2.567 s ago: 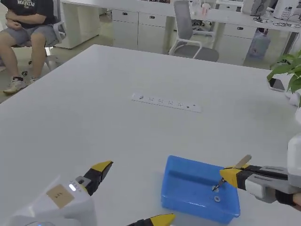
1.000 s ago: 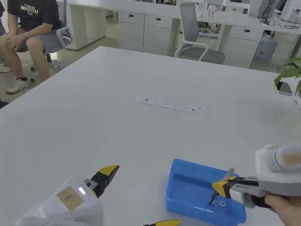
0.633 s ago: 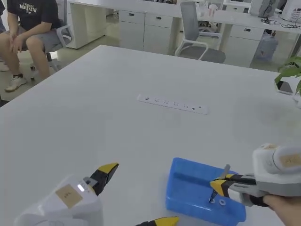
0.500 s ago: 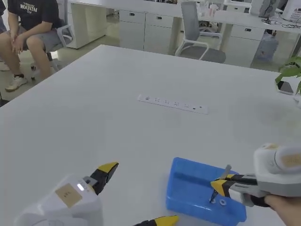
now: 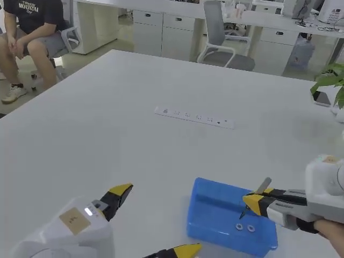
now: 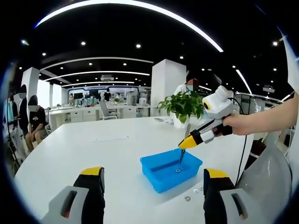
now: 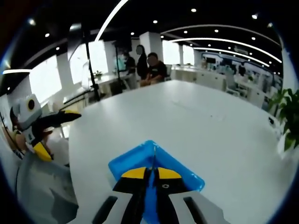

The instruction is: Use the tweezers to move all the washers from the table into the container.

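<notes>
A blue container (image 5: 215,212) stands at the near edge of the white table (image 5: 161,156), with two washers (image 5: 239,227) lying on its floor. My right gripper (image 5: 252,201) is shut on thin metal tweezers (image 5: 243,212), whose tips hang just above the container's inside; I see nothing held in them. In the right gripper view the tweezers (image 7: 153,162) stand between the yellow jaws over the container (image 7: 135,161). My left gripper (image 5: 151,220) is open to the left of the container. Two loose washers (image 6: 187,199) lie on the table beside the container (image 6: 163,175).
A flat white power strip (image 5: 193,117) is set into the table's middle. A green plant (image 5: 329,80) stands at the right edge. A person sits on a chair (image 5: 32,27) at the far left, and an office chair (image 5: 215,37) stands beyond the table.
The tweezers dipped into the container and have risen a little. A second washer now lies beside the first on the container floor. The left gripper has stayed put.
</notes>
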A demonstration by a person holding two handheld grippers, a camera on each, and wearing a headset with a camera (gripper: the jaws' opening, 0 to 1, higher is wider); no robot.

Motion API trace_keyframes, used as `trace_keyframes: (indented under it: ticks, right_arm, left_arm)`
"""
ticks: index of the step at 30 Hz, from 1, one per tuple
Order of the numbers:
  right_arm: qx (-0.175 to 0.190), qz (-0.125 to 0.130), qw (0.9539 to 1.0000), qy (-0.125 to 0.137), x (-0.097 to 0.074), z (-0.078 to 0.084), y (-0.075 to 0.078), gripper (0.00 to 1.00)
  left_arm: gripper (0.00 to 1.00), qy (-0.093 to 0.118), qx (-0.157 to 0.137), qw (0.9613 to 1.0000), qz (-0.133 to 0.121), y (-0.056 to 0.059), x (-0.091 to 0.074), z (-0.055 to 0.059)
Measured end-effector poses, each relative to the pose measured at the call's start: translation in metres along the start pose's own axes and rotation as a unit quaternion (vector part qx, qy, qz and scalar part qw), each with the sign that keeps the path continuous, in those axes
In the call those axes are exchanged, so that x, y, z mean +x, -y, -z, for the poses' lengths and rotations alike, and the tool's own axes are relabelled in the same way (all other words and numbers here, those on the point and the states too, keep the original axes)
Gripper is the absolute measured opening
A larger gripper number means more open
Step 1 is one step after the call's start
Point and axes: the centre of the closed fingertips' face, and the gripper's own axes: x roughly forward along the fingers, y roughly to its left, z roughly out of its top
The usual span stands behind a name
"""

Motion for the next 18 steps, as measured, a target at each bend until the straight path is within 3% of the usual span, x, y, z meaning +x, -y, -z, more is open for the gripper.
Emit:
trace_keyframes:
  ticks: [9,18]
  right_arm:
    - [0.002,-0.016,0.9997,0.019,-0.013,-0.008,-0.024,0.04]
    - [0.027,-0.034,0.999,0.011,-0.02,0.012,-0.04,0.04]
  left_arm:
    - [0.89,-0.002,0.0,1.0,0.002,0.0,0.001,0.001]
    - [0.88,-0.004,0.003,1.0,0.005,0.0,0.002,0.001]
